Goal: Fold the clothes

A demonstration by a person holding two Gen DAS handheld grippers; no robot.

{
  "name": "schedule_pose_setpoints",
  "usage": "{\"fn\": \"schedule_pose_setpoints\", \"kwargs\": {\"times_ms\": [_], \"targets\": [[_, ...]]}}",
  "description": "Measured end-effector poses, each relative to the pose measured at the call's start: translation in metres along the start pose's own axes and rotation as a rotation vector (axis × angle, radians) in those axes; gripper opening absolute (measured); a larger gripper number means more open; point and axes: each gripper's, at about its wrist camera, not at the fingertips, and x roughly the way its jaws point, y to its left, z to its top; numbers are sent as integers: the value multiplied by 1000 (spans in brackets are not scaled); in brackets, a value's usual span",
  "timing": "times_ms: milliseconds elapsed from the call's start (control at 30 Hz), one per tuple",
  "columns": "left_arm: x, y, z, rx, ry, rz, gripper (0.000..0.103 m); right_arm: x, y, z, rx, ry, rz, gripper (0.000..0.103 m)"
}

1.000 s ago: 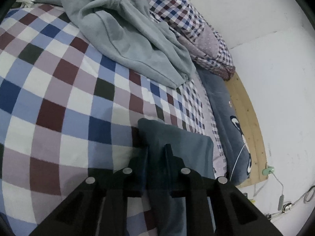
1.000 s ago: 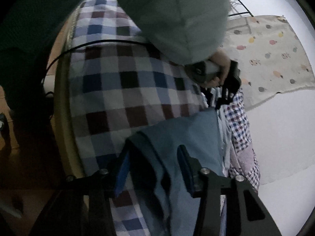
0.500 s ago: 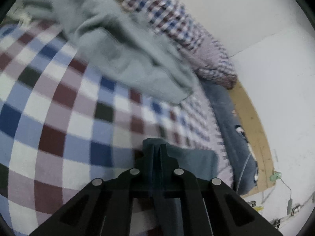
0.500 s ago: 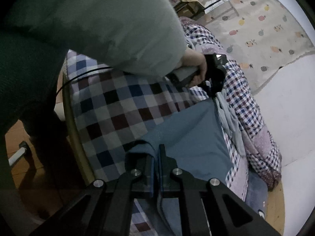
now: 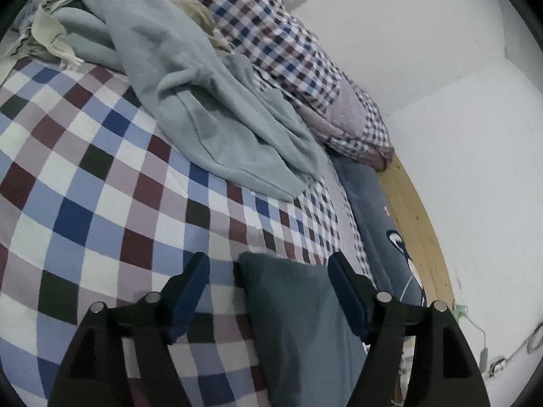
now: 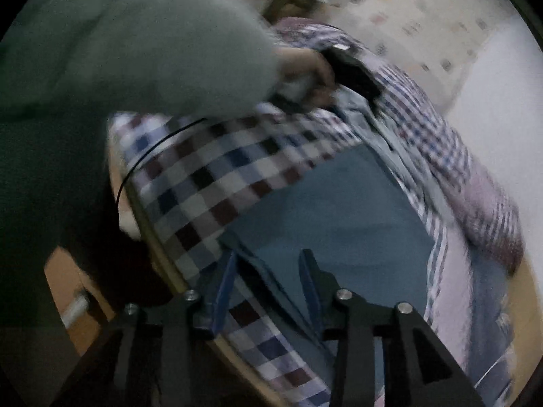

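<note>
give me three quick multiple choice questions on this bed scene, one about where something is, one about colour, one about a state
1. Where does the folded teal garment lie in the left wrist view?
A. between the left gripper fingers
B. on the wooden floor
C. on the pillow

2. What colour is the crumpled garment further up the bed?
A. red
B. pale grey-blue
C. yellow

3. How are the right gripper jaws?
A. clamped shut
B. apart
C. out of view

Answers: 1 A, its corner sits between the fingers; 2 B, its folds are grey-blue; 3 B, a gap shows.

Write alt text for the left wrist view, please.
The open left gripper hangs over the corner of a folded dark teal garment on a checked bedsheet. Beyond it lies a crumpled light grey-blue garment.
</note>
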Motion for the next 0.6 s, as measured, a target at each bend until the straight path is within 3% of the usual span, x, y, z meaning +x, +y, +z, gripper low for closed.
{"fn": "schedule_pose_setpoints", "kwargs": {"times_ms": [233,600], "targets": [[37,-12,-11,48,168,0,75,-7,-54,-4,295,-5,9,49],[78,-23,-15,56,299,-5,75,-3,-64,-8,396,-2,6,53]]}}
